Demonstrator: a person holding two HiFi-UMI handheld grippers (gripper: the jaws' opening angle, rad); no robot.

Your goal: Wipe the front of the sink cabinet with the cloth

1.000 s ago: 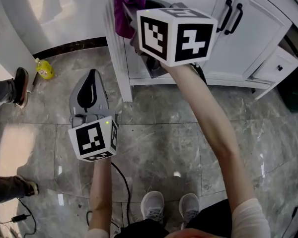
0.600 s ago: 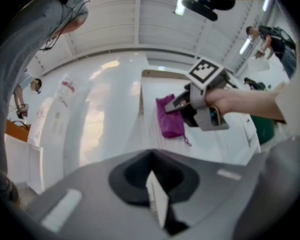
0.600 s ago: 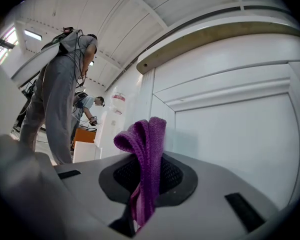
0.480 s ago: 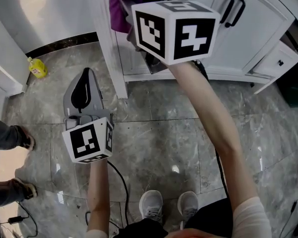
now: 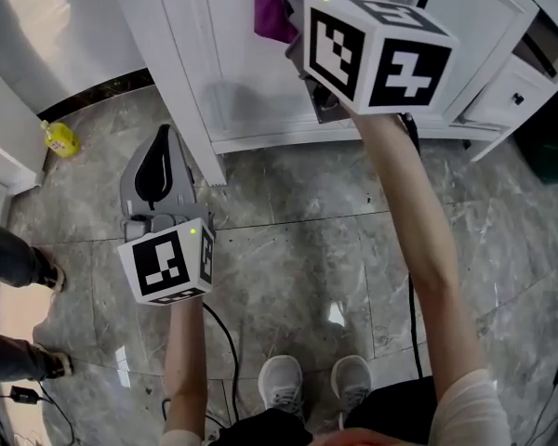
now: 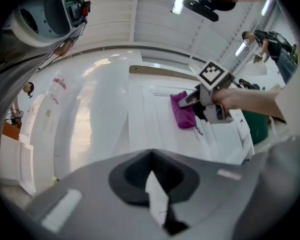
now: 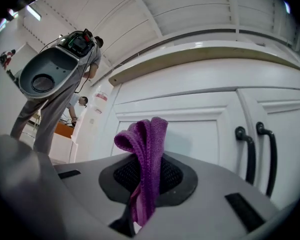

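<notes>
A purple cloth (image 5: 277,7) is pinched in my right gripper (image 7: 145,184), which is shut on it. The cloth's folded end sticks out past the jaws and sits against the white sink cabinet's door panel (image 7: 195,134), left of the two black door handles (image 7: 247,154). In the head view the right gripper's marker cube (image 5: 377,54) hides its jaws. My left gripper (image 5: 163,151) hangs lower over the grey floor, in front of the cabinet's left corner post (image 5: 181,72), shut with nothing in it. The left gripper view shows the cloth (image 6: 184,111) against the cabinet.
A small yellow bottle (image 5: 60,137) stands on the floor by the wall at left. Another person's shoes (image 5: 46,269) are at the left edge. A black cable (image 5: 228,342) runs across the tiles near my own shoes (image 5: 284,384). A drawer unit (image 5: 525,91) adjoins at right.
My right gripper has carried the cloth rightward, from the cabinet's left corner post onto the door panel. The left gripper has stayed about where it was.
</notes>
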